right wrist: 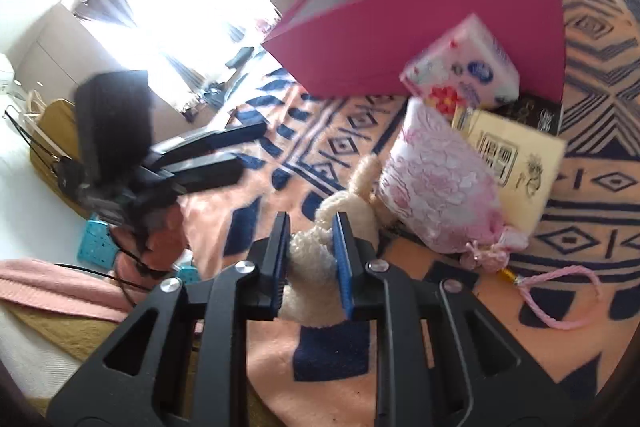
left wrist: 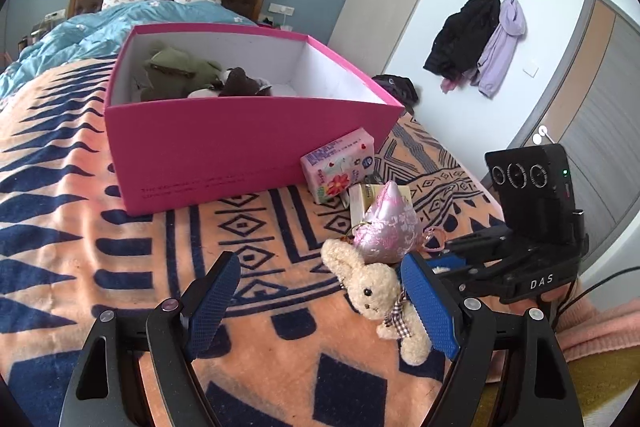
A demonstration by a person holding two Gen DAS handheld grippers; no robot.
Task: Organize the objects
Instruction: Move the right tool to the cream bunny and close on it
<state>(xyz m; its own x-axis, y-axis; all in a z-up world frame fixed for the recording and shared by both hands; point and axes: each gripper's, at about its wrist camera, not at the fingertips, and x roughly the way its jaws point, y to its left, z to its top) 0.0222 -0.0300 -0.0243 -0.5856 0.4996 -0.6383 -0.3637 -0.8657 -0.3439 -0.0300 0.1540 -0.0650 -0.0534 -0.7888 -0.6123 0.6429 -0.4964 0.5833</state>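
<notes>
A cream plush bunny point(left wrist: 374, 291) lies on the patterned blanket. My right gripper point(right wrist: 312, 259) is shut on the bunny's body point(right wrist: 310, 255); it shows in the left wrist view point(left wrist: 452, 263) beside the bunny. My left gripper point(left wrist: 320, 303) is open and empty, just left of the bunny. A pink box point(left wrist: 248, 143) stands behind, with a green plush point(left wrist: 180, 67) and a dark plush point(left wrist: 240, 83) inside. A pink satin pouch point(left wrist: 386, 227), a tissue pack point(left wrist: 340, 165) and a cream card box point(right wrist: 516, 163) lie by the box's corner.
The orange and navy blanket point(left wrist: 100, 227) covers the bed. A blue quilt point(left wrist: 80, 31) and pillows lie beyond the box. Coats point(left wrist: 480, 39) hang on the right wall. The pouch's pink cord point(right wrist: 560, 295) trails over the blanket.
</notes>
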